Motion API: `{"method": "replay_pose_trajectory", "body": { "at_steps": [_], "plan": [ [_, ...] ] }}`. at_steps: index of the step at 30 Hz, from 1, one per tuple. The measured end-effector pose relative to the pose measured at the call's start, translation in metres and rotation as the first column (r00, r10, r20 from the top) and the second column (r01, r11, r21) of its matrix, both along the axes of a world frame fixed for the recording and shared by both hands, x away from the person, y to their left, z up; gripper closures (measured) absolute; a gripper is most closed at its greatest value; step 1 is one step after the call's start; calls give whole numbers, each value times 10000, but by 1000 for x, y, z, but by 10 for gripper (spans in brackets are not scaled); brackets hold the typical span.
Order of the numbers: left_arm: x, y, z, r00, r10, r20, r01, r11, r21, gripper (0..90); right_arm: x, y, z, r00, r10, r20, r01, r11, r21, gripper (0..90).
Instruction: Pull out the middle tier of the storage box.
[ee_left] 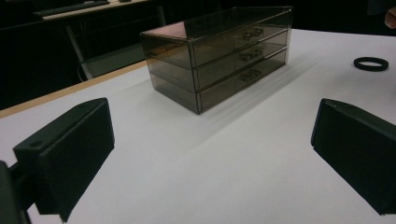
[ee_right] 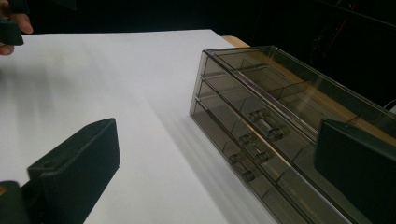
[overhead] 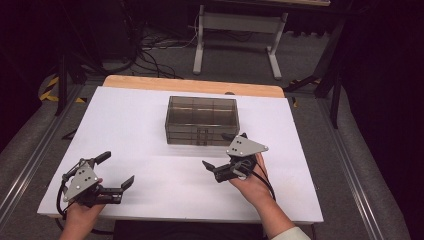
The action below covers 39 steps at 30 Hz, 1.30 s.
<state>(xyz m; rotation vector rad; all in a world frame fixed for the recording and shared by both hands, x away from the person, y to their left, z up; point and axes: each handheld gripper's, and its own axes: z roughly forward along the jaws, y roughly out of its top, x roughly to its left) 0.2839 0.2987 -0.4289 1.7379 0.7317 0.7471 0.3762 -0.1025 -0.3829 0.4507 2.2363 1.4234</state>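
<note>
The right tongs [overhead: 224, 150] hover just in front of the smoky clear drawer box [overhead: 202, 120], jaws spread wide and gripping nothing; the far jaw tip lies close to the box's front right corner, though whether it touches cannot be told. In the right gripper view the three drawers are all closed, each with a small clear bar handle [ee_right: 266, 125] at its front, and the box sits between the two black jaws, nearer the one at the right edge of that view. The left tongs [overhead: 116, 171] are well apart from the box, near the front left of the white tabletop [overhead: 135, 125], also released, with bare white surface between the jaws. In the left gripper view the drawer box [ee_left: 219, 51] stands ahead on the tabletop, and a black ring [ee_left: 371, 63] lies flat to its right. A wooden edge [overhead: 190, 85] shows behind the white sheet.
</note>
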Motion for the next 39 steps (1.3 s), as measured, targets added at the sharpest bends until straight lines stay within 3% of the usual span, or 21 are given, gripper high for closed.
{"method": "replay_pose_trajectory", "body": {
  "at_steps": [11,14,17,23,26,30,33,35,39],
  "plan": [
    [0,0,0,10000,62,4,-62,10000,-51,3,4,8,-4,9997,-141,189,146,9996,-253,4],
    [0,0,0,10000,65,-1,-65,10000,-36,3,4,10,-4,9990,-259,358,278,9983,-518,12],
    [0,0,0,10000,69,-23,-69,10000,-63,3,3,12,-4,9966,-330,760,392,9958,-823,41],
    [0,0,-1,10000,72,-5,-72,10000,-67,3,-4,18,0,9834,-564,1722,850,9829,-1633,80],
    [0,0,0,10000,73,-21,-73,10000,-61,3,-6,22,2,9748,-680,2124,1143,9702,-2138,80],
    [0,0,0,10000,75,-11,-75,10000,-60,3,-11,27,4,9540,-1039,2813,1802,9485,-2605,101],
    [0,0,0,10000,80,1,-80,9999,-67,3,-13,32,4,9392,-1176,3226,2208,9263,-3051,126],
    [0,0,0,10000,80,-11,-80,9999,-79,3,-15,36,3,9241,-1173,3636,2471,9093,-3349,144],
    [0,0,0,10000,76,-22,-76,10000,-53,3,-18,43,0,9002,-808,4280,2692,8756,-4009,164]
  ]
}}
